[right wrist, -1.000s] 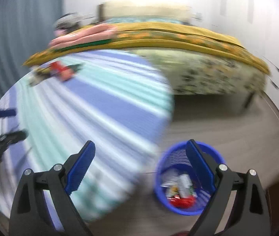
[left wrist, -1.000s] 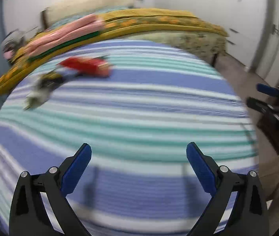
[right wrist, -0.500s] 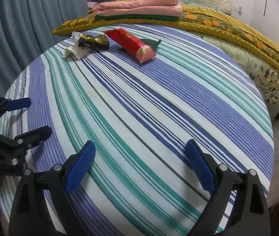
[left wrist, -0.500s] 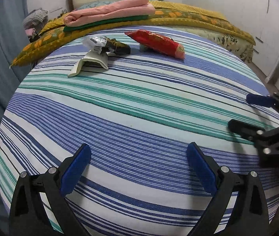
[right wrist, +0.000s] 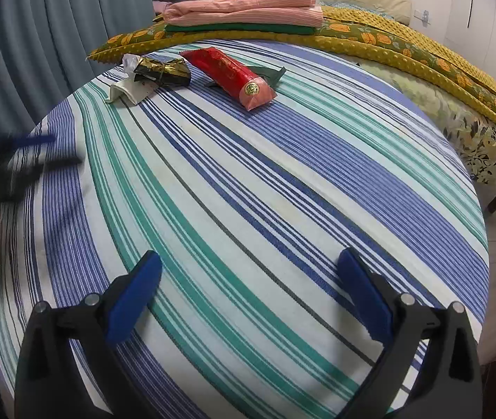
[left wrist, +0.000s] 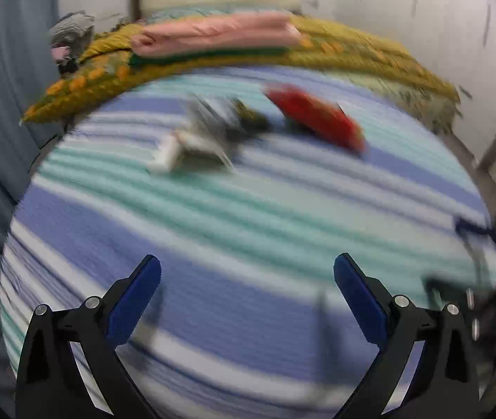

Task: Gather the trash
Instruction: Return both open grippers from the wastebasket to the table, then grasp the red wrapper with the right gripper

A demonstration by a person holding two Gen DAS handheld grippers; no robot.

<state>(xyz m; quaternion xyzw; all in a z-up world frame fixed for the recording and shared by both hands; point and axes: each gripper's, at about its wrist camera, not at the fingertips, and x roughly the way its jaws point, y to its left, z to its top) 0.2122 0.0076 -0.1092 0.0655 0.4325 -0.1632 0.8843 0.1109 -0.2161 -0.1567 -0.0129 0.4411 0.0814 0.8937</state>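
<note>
Both views have swung off the floor and the blue bin that the right wrist view showed a second ago, and now face the round bench with its striped cloth, so a drop-off looks finished and the next pickup is starting. Right hand-held gripper sits over the near edge of the bench, pointing down and forward; its jaws have just been opening and now stand wide with nothing between them, only cloth below. Its view is sharp, and it looks parked compared with half a second ago. Left hand-held gripper is also wide and empty, angled down over the near part of the bench; its whole view is motion-blurred, so it seems to be sweeping sideways. In the right wrist view it shows as a dark smear at the left edge. The trash lies well apart from both, at the far side of the bench: a red packet with a dark green scrap just behind it, a black-and-gold wrapper to its left, and a white crumpled piece touching that wrapper. Beyond them is a bed with folded pink cloth on top. Likely next step: reach forward to the red packet or wrapper cluster.
</note>
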